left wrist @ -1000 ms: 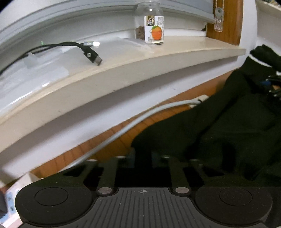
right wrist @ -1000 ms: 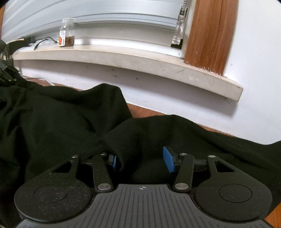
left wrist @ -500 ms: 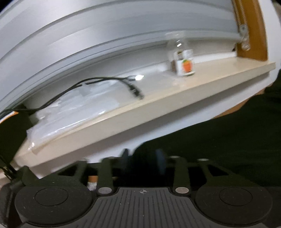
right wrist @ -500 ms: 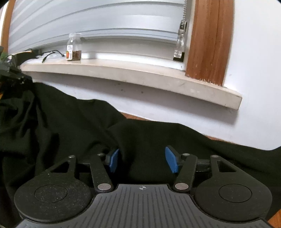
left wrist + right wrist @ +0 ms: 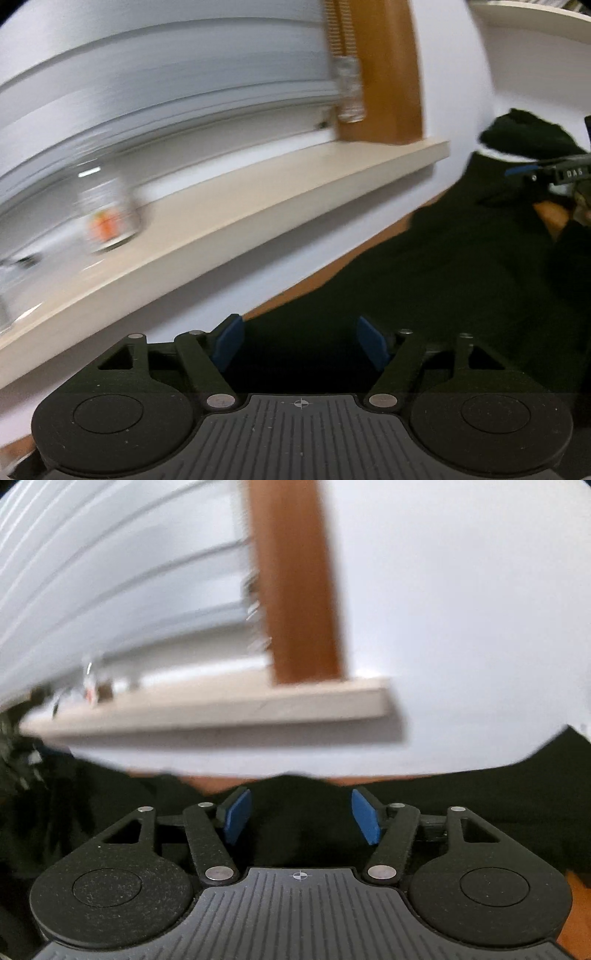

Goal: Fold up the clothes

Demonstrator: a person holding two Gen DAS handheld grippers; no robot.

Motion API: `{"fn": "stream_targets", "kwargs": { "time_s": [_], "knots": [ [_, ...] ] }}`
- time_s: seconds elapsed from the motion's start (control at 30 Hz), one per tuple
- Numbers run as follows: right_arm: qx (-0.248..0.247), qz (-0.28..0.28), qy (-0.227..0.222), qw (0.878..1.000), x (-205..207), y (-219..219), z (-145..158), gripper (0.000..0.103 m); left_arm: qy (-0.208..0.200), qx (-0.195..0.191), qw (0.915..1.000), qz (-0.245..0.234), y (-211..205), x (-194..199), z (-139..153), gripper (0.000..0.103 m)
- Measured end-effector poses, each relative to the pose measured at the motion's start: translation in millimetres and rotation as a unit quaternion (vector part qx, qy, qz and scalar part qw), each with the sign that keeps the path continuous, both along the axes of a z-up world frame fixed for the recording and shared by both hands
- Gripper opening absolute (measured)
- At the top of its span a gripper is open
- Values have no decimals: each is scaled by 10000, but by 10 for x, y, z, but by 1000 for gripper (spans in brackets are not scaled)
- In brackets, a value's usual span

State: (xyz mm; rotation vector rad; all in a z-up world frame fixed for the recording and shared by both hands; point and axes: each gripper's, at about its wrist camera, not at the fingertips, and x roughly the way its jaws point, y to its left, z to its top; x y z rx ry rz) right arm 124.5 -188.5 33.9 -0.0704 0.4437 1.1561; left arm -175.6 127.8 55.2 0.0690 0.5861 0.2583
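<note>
Left gripper (image 5: 300, 341) has just been opening: its jaws stand apart over the black cloth (image 5: 461, 273), blue pads (image 5: 227, 341) clear of the fabric, nothing clamped. Right gripper (image 5: 301, 818) has likewise just been opening, jaws apart, cloth (image 5: 299, 834) lying between and below its pads (image 5: 365, 821) without being pinched. The cloth lies spread on the wooden floor (image 5: 354, 254) beneath both tools, running up to the white wall (image 5: 461, 627); beyond sits the sill (image 5: 258, 206) carrying a blurred jar (image 5: 109, 218).
</note>
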Motion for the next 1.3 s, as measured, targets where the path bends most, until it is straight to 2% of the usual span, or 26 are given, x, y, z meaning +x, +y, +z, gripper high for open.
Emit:
{"fn": "stream_targets", "kwargs": {
  "time_s": [0.13, 0.3, 0.37, 0.53, 0.8, 1.03, 1.1, 1.17, 1.23, 1.27, 1.3],
  "knots": [
    [-216, -886, -333, 9953, 300, -374, 59, 64, 6, -181, 9996, -233, -102, 325, -158, 73],
    [-430, -1714, -220, 9840, 754, -819, -56, 64, 318, -444, 9979, -341, -11, 328, -391, 73],
    [-512, -1811, -124, 9820, 845, -921, -134, 64, 334, -686, 9967, -278, 97, 263, -405, 73],
    [-562, -1807, 282, 9815, 926, -905, -277, 64, 323, -681, 9970, -200, 297, -3, -421, 74],
    [-824, -1786, 366, 9798, 876, -783, -311, 64, 317, -735, 9968, -26, 421, -182, -385, 75],
    [-992, -2073, -100, 9732, 993, -754, -140, 64, 205, -705, 9972, 109, 275, 109, -252, 76],
    [-982, -2364, -127, 9666, 1075, -826, -80, 64, 113, -733, 9972, -9, 160, 258, -186, 76],
    [-831, -2542, 69, 9636, 1155, -958, -43, 63, 37, -727, 9972, -160, 22, 409, -126, 76],
    [-778, -2570, 206, 9630, 1191, -1081, -39, 48, -37, -629, 9973, -387, -161, 549, -80, 75],
    [-793, -2584, 270, 9624, 1201, -1131, -47, 36, -78, -588, 9969, -508, -254, 610, -59, 73],
    [-799, -2585, 365, 9620, 1208, -1188, -60, 32, -123, -576, 9962, -640, -349, 657, -52, 69]
  ]
}}
